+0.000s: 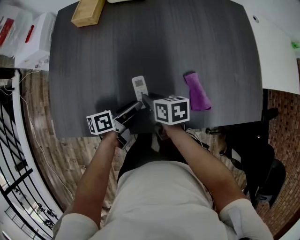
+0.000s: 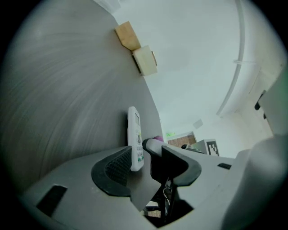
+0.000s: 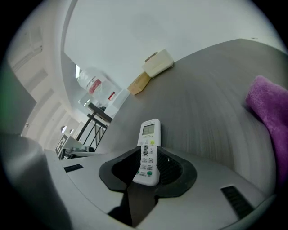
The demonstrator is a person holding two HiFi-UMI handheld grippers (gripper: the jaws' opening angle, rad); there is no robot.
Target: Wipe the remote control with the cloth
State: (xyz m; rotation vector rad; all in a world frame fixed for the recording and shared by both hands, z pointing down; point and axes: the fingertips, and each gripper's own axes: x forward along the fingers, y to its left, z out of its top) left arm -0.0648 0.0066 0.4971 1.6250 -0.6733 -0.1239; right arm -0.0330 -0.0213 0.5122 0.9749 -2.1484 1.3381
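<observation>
A white remote control (image 1: 139, 87) lies on the dark grey table (image 1: 93, 70), near its front edge. In the right gripper view the remote's (image 3: 149, 143) lower end sits between my right gripper's (image 3: 148, 168) pads, which are shut on it. My left gripper (image 1: 133, 108) comes in from the left, rolled on its side. Its jaws stand open, and the remote (image 2: 134, 134) is by one pad with a gap to the other. The purple cloth (image 1: 198, 91) lies rolled up to the right of the remote, untouched, and it fills the right edge of the right gripper view (image 3: 270, 112).
A wooden block (image 1: 87, 11) sits at the table's far left corner with a pale box (image 3: 158, 62) beside it. White boxes (image 1: 33, 40) stand off the table's left side. A black chair (image 1: 262, 159) is at the right, near the front edge.
</observation>
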